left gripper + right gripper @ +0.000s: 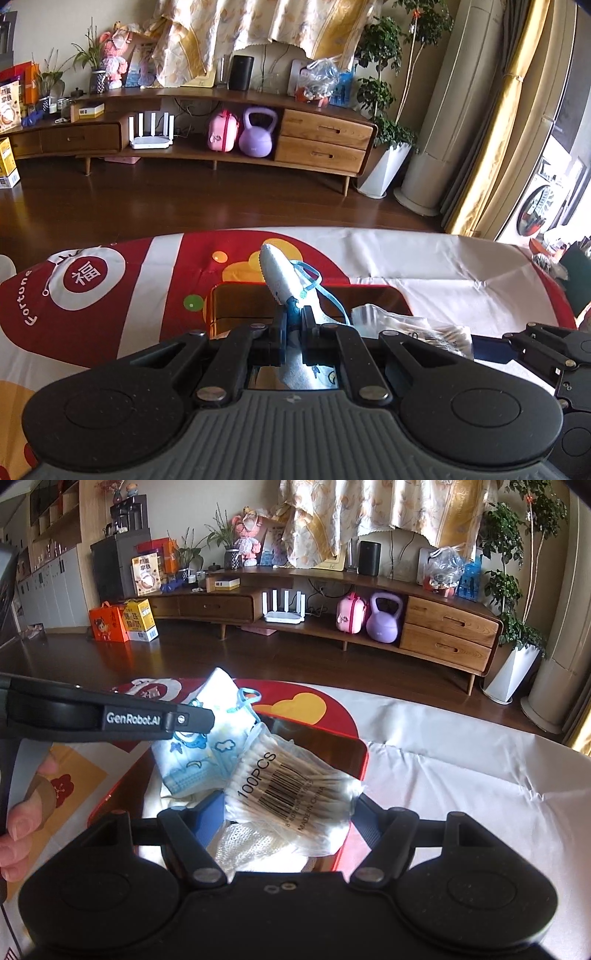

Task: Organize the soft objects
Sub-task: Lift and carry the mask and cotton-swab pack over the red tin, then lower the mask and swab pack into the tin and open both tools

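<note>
- Two grippers work over a worktop (443, 266) covered with a red, white and yellow printed cloth.
- We see the left gripper (292, 317) with its fingers clamped on a child's face mask (282, 275), white with blue cartoon prints and a light blue ear loop.
- In the right wrist view the same mask (207, 746) hangs from the left gripper above the far left part of a red-rimmed box (364, 757).
- The box (236, 295) sits on the cloth toward the near edge of the worktop, with its glossy dark wall facing us.
- We find a clear bag of cotton swabs (291, 794), printed with a barcode and "100PCS", lying in the box and touching the mask's lower edge.
- A white mesh item (251, 843) lies under the bag, nearer to us.
- The right gripper (291, 812) has its fingers spread wide on either side of the swab bag; we cannot tell whether they press on it.
- Fingers of a hand (22, 823) show at the left edge of the right wrist view.
</note>
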The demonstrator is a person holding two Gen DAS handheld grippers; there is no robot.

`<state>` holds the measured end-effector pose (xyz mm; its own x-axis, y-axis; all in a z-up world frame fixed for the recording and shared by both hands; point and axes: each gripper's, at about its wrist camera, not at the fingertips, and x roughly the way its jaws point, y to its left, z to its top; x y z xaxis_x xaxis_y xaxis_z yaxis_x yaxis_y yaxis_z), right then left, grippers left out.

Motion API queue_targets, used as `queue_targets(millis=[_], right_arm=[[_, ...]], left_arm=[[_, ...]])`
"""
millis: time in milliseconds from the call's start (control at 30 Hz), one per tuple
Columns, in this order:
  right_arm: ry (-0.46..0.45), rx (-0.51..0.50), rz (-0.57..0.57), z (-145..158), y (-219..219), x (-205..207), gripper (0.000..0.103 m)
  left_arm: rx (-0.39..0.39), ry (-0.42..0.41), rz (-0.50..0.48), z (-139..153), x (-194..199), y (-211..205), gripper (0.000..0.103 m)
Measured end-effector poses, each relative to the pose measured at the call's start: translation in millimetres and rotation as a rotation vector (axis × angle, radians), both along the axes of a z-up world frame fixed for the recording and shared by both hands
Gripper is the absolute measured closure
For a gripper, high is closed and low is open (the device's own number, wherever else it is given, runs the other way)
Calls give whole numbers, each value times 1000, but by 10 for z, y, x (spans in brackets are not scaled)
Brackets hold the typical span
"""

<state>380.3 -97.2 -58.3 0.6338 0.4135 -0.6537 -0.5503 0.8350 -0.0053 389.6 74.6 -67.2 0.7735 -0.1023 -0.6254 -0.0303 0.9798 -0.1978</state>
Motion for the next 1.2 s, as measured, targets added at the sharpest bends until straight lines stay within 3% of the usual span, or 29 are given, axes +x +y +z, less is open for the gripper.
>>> queue_targets(millis=[267,833,1067,1133,1200], right_arm=[[33,-25,4,-90,62,106,30],[-9,-42,24,-112,105,30,24],[-15,-19,17,-48,44,-14,19],[-22,-24,17,-34,39,-37,18],[-29,-28,15,-18,22,-59,18]], left_arm=[[21,48,-29,-155,113,-36,96],[50,127,-38,-326,136,-25,95],[78,125,-39,-281,76,-43,90],[77,126,-47,-262,61,-54,86],[77,126,-49,-236,44,-64,75]])
